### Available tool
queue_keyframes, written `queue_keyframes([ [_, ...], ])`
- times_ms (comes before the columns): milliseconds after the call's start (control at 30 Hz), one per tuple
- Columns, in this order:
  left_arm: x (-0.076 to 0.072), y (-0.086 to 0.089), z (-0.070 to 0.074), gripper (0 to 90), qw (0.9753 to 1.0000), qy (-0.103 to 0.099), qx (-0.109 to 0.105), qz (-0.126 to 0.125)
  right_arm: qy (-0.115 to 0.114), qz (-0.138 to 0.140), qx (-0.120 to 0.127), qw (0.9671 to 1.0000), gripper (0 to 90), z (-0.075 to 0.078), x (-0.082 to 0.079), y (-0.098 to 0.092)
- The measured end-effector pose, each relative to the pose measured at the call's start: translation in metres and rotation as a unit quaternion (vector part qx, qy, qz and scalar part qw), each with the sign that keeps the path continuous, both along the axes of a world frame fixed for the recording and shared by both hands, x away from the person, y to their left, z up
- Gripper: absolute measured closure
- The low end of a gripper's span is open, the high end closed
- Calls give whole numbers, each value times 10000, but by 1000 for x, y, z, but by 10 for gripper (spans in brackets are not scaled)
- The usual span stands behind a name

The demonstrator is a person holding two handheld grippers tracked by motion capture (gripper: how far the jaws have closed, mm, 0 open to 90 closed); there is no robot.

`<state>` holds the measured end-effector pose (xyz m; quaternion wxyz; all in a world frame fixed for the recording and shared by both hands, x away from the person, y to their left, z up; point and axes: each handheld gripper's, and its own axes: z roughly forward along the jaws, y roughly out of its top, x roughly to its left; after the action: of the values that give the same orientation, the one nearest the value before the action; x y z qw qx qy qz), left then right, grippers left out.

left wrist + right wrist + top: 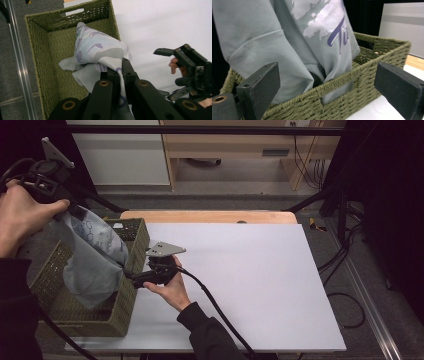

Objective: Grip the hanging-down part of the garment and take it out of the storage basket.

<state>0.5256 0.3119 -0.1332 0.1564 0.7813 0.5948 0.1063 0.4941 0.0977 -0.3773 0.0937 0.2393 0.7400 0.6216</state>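
A pale grey-blue shirt with purple print [95, 257] hangs from my left gripper [70, 207], which is raised above the green woven basket [132, 245] at the table's left. In the left gripper view the jaws are shut on a fold of the shirt [100, 50], whose lower end still rests in the basket [45, 50]. My right gripper [127, 275] is held beside the basket's right wall. In the right gripper view its jaws stand wide open [327, 85], facing the basket wall [337, 100] and the hanging shirt [287, 45] without touching either.
The white table top [250, 270] stretches to the right of the basket. A wooden strip [210, 216] runs along the table's far edge. Cables [345, 260] trail on the floor to the right, and a wooden cabinet [225, 150] stands behind.
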Motion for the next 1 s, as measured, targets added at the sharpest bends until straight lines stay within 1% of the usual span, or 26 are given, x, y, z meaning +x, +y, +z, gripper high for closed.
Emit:
queue_keyframes([
  [200,-1,-2,1,875,10000,4,25,-27,18,48,-201,9998,78,-7,5,20],
  [233,-1,-2,1,875,10000,4,21,-29,-29,53,-273,9996,84,-8,7,25],
  [267,-1,-2,1,875,10000,3,21,-30,-29,53,-273,9996,84,-8,7,25],
  [300,-1,-2,1,875,10000,5,21,-27,-48,59,-320,9995,84,-9,9,28],
  [333,-1,-2,1,875,10000,3,23,-22,-10,64,-344,9994,86,-9,10,31],
  [367,-1,-2,1,875,10000,2,13,-33,-40,82,-381,9992,97,-12,14,38],
  [400,-1,-2,1,875,10000,-3,16,-43,-40,82,-381,9992,97,-12,14,38],
  [467,-1,-3,0,875,10000,6,28,-61,38,100,-401,9991,103,-14,16,44],
  [567,-2,-3,0,875,10000,-5,26,-70,24,143,-496,9987,123,-18,20,53],
  [600,-2,-3,0,875,10000,4,28,-80,52,164,-495,9986,145,-19,20,55],
  [700,-2,-3,0,875,9999,-5,12,-101,72,272,-509,9983,264,-22,20,60],
  [733,-2,-3,0,875,10000,-2,18,-98,8,293,-515,9982,330,-24,20,61],
  [767,-2,-4,-1,875,9999,2,22,-98,14,284,-530,9982,384,-25,21,62],
  [833,-1,-4,-2,875,9999,19,24,-99,48,306,-537,9981,532,-26,20,63],
  [867,-1,-3,-3,875,9999,22,38,-101,24,273,-560,9981,589,-26,20,63],
  [900,-1,-3,-3,875,9999,28,40,-98,25,272,-582,9979,731,-26,19,63],
  [933,-1,-3,-3,875,9999,26,45,-93,25,272,-582,9979,731,-26,19,63],
  [967,-1,-3,-3,875,9999,25,36,-104,20,242,-591,9980,778,-26,20,62],
  [1000,-1,-3,-3,875,9999,24,24,-104,67,241,-575,9980,829,-25,20,61],
])
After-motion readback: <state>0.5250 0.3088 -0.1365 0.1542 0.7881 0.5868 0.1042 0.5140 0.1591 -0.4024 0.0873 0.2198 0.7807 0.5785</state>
